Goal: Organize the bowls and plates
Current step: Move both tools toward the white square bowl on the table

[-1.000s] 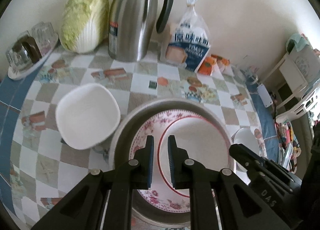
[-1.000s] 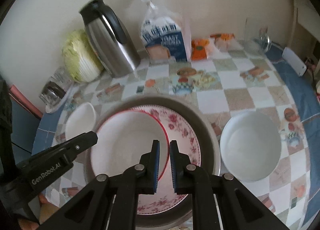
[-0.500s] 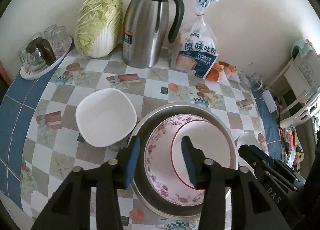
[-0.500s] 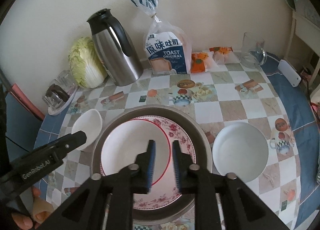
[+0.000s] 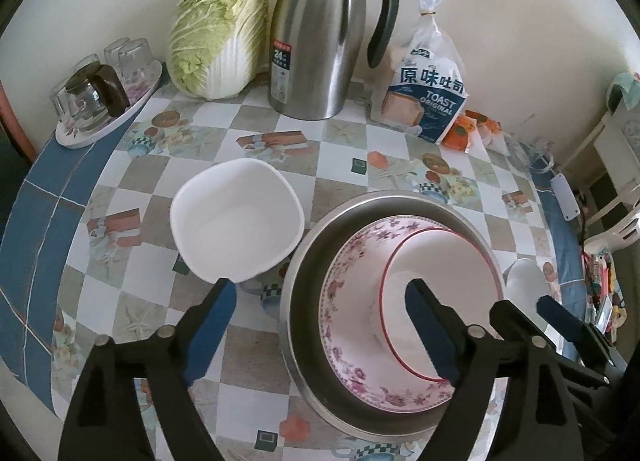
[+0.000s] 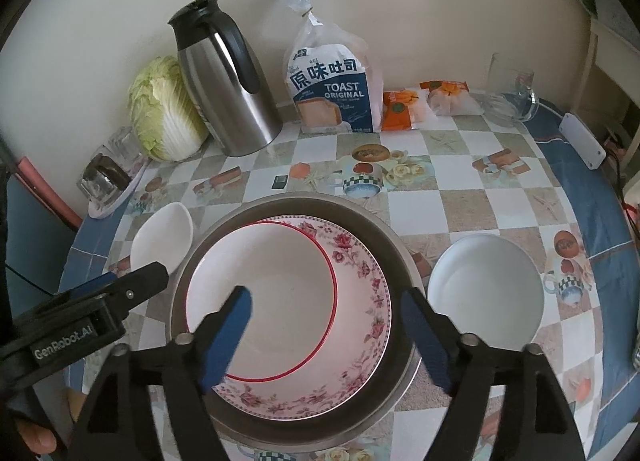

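While both sets of fingers are opening wide with nothing pressed between them, the left gripper [image 5: 316,319] and right gripper [image 6: 326,325] hover over the stack nearest them: a red-rimmed plate [image 6: 264,297] lying off-centre on a floral plate [image 6: 360,281], both inside a metal basin [image 6: 400,261]. Just left of the basin sits a squarish white bowl [image 5: 236,221]; to its right, a round white bowl [image 6: 486,293]. Farther back on the desk [image 6: 472,201] stand a thermos [image 5: 320,41], cabbage [image 5: 216,29] and toast bag [image 6: 332,93]. My worry: thin rims could slip from a shallow pinch, and the uneven stack might tip or clatter if a bowl is dropped on it.
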A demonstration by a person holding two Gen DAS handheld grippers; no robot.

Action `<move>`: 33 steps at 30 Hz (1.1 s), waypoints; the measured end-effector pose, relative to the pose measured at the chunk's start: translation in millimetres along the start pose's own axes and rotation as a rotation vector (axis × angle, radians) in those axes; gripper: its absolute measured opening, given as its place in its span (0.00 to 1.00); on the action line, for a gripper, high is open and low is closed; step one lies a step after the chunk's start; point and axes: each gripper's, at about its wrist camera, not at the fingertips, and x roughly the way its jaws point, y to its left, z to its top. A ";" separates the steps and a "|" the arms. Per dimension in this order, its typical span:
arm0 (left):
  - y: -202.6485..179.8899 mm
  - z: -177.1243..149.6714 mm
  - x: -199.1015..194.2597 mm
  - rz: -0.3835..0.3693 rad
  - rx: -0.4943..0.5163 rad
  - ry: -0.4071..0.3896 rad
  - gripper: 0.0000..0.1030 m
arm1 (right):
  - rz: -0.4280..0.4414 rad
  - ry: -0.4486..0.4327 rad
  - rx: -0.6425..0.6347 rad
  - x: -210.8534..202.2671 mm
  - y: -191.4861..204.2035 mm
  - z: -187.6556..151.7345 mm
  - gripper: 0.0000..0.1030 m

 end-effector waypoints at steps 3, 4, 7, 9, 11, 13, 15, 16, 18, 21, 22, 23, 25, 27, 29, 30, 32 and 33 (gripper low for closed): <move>1.7 0.0 1.9 0.012 -0.004 0.006 0.88 | 0.002 -0.001 0.005 0.8 -1.3 0.1 0.90; 2.4 -0.3 2.3 0.017 -0.005 0.007 0.88 | 0.002 -0.003 0.006 0.8 -1.5 0.1 0.93; 3.9 -0.1 2.7 0.026 -0.009 0.007 0.89 | 0.004 -0.006 0.015 1.3 -3.1 0.0 1.00; 6.0 0.0 2.1 0.030 -0.014 0.005 0.89 | 0.010 -0.006 0.022 1.6 -4.3 0.0 1.00; 8.6 0.2 1.1 0.034 -0.020 0.003 0.89 | 0.008 -0.009 0.028 1.5 -5.4 -0.1 1.00; 12.1 0.7 -0.7 0.033 -0.028 0.000 0.89 | 0.007 -0.013 0.032 0.4 -6.4 -0.2 1.00; 16.4 1.7 -2.8 0.037 -0.038 -0.005 0.89 | 0.007 -0.017 0.036 -0.8 -7.1 0.2 1.00; 19.2 2.2 -4.1 0.042 -0.044 -0.009 0.89 | 0.007 -0.018 0.035 -1.4 -6.9 0.4 1.00; 25.1 2.9 -7.2 0.057 -0.058 -0.019 0.89 | 0.005 -0.022 0.030 -2.9 -5.8 0.9 1.00; 36.7 3.7 -12.3 0.078 -0.082 -0.035 0.89 | 0.005 -0.037 0.016 -8.7 -0.7 2.6 1.00; 41.7 4.1 -13.9 0.085 -0.091 -0.039 0.89 | 0.006 -0.045 0.012 -11.1 1.6 3.1 1.00; 47.2 4.3 -15.4 0.095 -0.101 -0.043 0.89 | 0.010 -0.055 0.006 -14.1 5.5 3.7 1.00; 59.6 4.3 -19.5 0.115 -0.126 -0.054 0.89 | 0.019 -0.066 -0.001 -17.3 12.2 4.5 1.00; 73.8 4.5 -23.7 0.134 -0.156 -0.064 0.89 | 0.029 -0.073 -0.011 -18.9 21.3 5.0 1.00; 89.5 4.3 -28.0 0.156 -0.192 -0.073 0.89 | 0.039 -0.074 -0.025 -18.4 30.8 5.1 1.00; 99.5 3.8 -30.7 0.170 -0.214 -0.078 0.89 | 0.045 -0.073 -0.031 -17.7 36.2 5.1 1.00; 113.8 2.5 -34.2 0.188 -0.242 -0.086 0.89 | 0.060 -0.073 -0.040 -16.0 47.0 4.9 1.00; 120.9 1.9 -35.6 0.197 -0.257 -0.088 0.89 | 0.065 -0.073 -0.044 -15.1 51.7 4.4 1.00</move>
